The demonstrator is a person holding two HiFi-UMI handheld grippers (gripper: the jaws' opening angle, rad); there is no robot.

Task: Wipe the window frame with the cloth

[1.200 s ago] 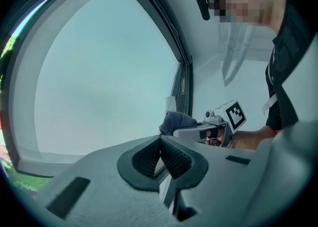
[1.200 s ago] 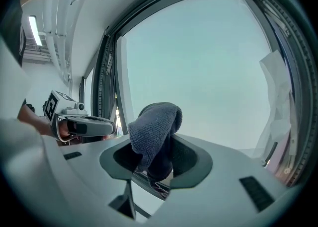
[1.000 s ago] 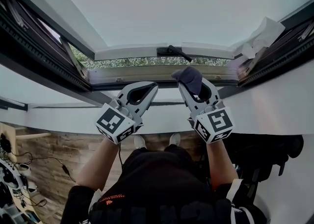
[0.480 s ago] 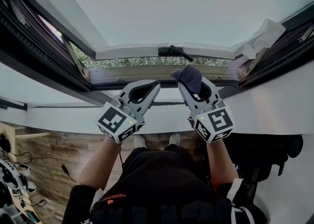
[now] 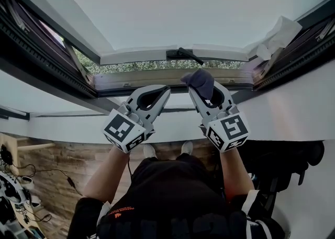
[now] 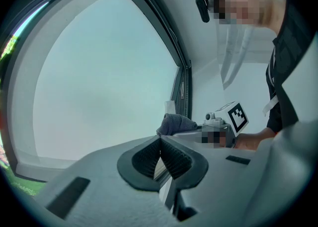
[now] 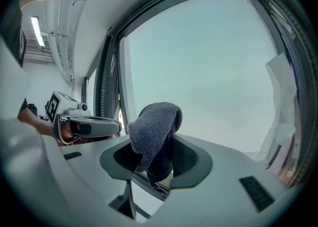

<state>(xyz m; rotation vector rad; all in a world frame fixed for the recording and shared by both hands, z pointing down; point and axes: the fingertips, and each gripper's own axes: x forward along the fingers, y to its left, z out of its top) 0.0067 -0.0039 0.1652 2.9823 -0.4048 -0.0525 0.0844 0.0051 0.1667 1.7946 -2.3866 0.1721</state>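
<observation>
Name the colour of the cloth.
The cloth is dark blue-grey, clearest in the right gripper view.

The left gripper [image 5: 158, 92] and right gripper [image 5: 203, 87] are pale grey moulded shells with dark ribbed pads [image 6: 176, 161]. Each carries a white cube [image 5: 123, 131] printed with black square markers. The person wears a black short-sleeved top [image 5: 167, 196] with small orange print, and pale shoes [image 5: 149, 151].

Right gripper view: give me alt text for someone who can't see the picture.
The right gripper has its jaws shut on a dark grey cloth, whose bunched top pokes up above them, in front of a pale window pane. The dark window frame runs up the left, with the left gripper showing low on that side.
</observation>
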